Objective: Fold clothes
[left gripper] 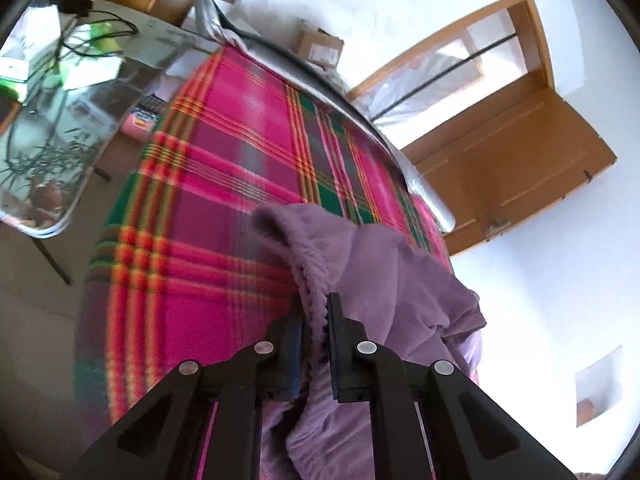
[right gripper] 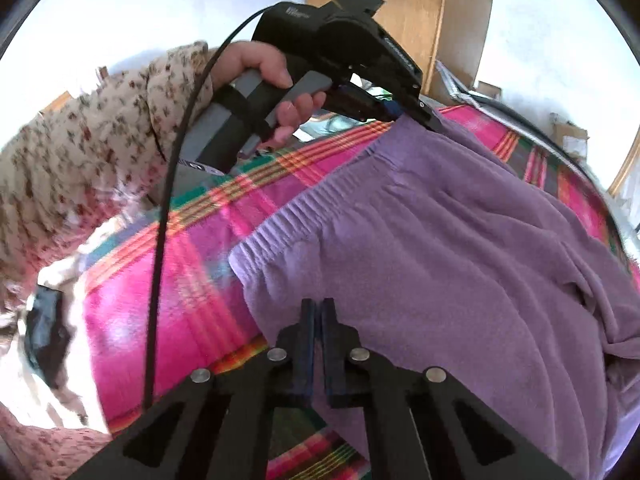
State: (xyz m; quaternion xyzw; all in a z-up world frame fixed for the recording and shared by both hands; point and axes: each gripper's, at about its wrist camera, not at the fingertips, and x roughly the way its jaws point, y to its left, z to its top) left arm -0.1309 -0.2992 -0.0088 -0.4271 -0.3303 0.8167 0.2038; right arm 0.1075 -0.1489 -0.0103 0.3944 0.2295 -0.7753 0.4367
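A purple fleece garment (right gripper: pixel 440 248) lies spread on a pink plaid blanket (right gripper: pixel 160 304), its ribbed waistband (right gripper: pixel 304 204) running up to the left. In the left wrist view, my left gripper (left gripper: pixel 316 320) is shut on a bunched edge of the purple garment (left gripper: pixel 376 264), which is lifted off the plaid blanket (left gripper: pixel 224 152). From the right wrist view, the left gripper (right gripper: pixel 424 118) pinches the waistband's far end, held by a hand (right gripper: pixel 276 76) in a floral sleeve. My right gripper (right gripper: pixel 318 308) is shut, its jaws together on the garment's near side edge.
A glass table (left gripper: pixel 80 120) with cables and boxes stands left of the bed. Cardboard boxes (left gripper: pixel 320 46) sit beyond its far edge. A wooden door (left gripper: pixel 520 152) is at the right. A wooden wardrobe (right gripper: pixel 400 20) stands at the back.
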